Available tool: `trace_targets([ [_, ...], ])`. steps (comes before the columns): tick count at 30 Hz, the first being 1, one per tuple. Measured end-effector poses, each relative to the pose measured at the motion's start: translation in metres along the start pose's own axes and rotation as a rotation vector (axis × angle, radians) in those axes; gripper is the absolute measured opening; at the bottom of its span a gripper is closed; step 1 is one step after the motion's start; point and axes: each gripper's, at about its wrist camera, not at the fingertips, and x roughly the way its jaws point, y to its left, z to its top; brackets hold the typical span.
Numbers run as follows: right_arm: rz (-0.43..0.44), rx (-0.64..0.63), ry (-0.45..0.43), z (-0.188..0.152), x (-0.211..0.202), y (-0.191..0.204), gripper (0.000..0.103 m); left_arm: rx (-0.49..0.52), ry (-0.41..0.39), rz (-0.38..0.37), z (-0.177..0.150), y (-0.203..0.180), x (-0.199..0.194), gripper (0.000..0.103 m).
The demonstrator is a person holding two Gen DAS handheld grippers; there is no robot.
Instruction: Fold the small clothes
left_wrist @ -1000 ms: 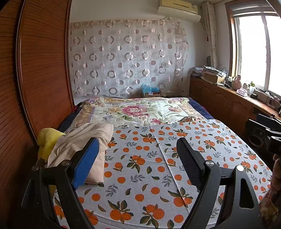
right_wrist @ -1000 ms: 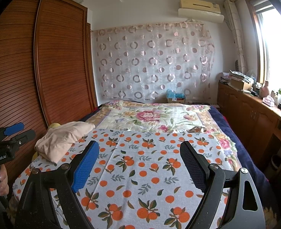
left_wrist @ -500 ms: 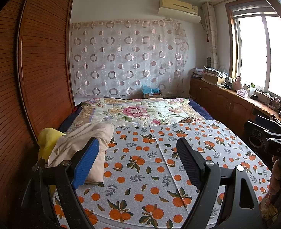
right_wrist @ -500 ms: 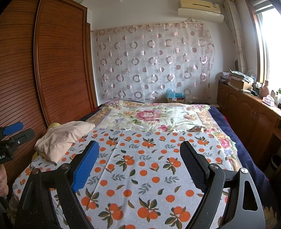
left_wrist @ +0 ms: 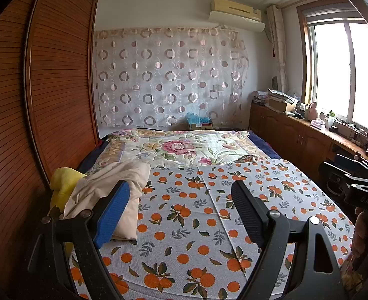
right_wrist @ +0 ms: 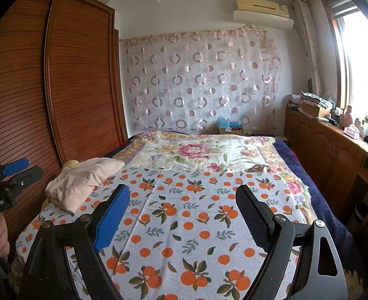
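The bed carries an orange-print cloth and floral quilt; beige clothes and a yellow garment lie at its left edge.

Home bedroom — bed, wardrobe

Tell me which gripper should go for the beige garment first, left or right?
Left, most likely. In the left wrist view the beige garment lies just beyond the left gripper, behind its blue finger. From the right gripper it sits well off to the left side. Both are open and empty.
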Motion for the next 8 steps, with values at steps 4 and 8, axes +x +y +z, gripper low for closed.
trace_targets([
  [4, -0.001, 0.0, 0.0, 0.0005, 0.0003, -0.0001, 0.088, 0.0, -0.001, 0.0, -0.0008, 0.0004, 0.0003, 0.084],
  [8, 0.001, 0.001, 0.0, 0.0003, 0.0001, -0.0005, 0.088, 0.001, -0.001, -0.001, -0.0013, 0.0005, 0.0008, 0.084],
])
